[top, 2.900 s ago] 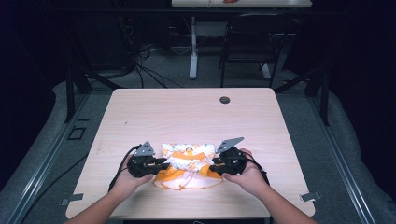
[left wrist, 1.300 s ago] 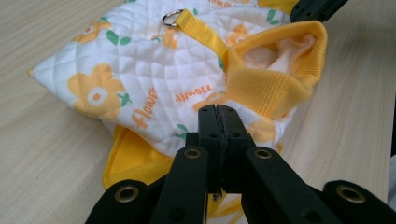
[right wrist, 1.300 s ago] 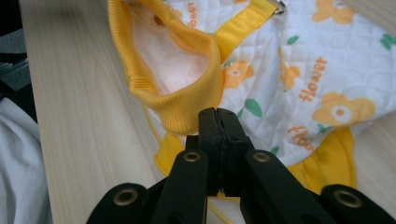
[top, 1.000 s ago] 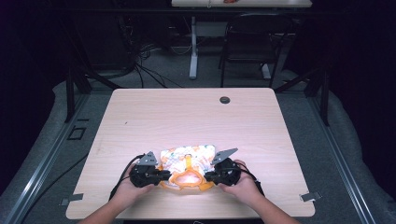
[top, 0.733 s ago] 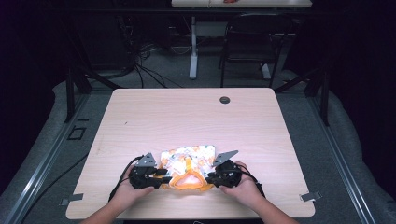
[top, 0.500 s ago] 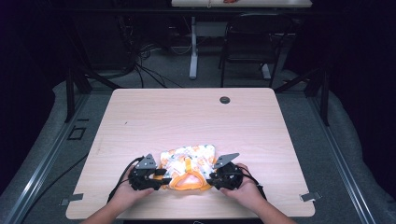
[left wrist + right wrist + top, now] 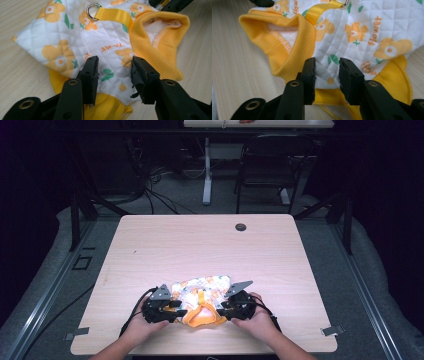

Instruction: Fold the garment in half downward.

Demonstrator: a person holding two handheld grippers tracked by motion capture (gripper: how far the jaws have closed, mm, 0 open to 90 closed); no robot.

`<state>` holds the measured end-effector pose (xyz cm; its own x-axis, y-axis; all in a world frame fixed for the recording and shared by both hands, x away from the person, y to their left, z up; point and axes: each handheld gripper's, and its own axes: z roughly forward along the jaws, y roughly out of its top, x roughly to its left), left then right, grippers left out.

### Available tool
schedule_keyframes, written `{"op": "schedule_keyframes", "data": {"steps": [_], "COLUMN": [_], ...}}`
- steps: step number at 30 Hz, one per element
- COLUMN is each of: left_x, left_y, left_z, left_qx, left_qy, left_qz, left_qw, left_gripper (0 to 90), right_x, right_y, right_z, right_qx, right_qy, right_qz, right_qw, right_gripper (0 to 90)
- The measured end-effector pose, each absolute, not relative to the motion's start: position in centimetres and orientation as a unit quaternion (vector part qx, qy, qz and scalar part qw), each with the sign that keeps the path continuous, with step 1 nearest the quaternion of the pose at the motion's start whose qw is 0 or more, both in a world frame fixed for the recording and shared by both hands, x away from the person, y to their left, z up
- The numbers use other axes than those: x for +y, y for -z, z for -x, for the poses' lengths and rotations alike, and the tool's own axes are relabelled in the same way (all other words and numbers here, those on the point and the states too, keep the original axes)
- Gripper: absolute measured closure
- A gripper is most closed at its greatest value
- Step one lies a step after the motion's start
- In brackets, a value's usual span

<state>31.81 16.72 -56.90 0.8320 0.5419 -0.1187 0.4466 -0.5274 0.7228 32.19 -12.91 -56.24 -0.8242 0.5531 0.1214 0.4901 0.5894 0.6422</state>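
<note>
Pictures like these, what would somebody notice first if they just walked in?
The bright flowery garment jumps out: white quilted cloth with orange flowers and a yellow ribbed collar, lying at the near edge of the wooden table. A gripper sits on each side of it, the left gripper and the right gripper, both with open fingers just over the cloth. A yellow strap with a metal ring runs down its back.

White quilted garment with orange flowers, yellow ribbed collar.
</note>
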Motion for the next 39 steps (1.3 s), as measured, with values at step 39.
{"op": "schedule_keyframes", "data": {"steps": [39], "left_x": [15.8], "left_y": [57.0], "left_z": [-37.4], "left_qx": [0.321], "left_qy": [-0.085], "left_qz": [-0.863], "left_qw": [0.381], "left_gripper": [87.9], "right_x": [-12.3], "right_y": [56.6], "right_z": [-35.8], "right_qx": [0.882], "right_qy": [-0.341], "right_qz": [-0.319], "right_qw": [0.058], "right_gripper": [86.1]}}
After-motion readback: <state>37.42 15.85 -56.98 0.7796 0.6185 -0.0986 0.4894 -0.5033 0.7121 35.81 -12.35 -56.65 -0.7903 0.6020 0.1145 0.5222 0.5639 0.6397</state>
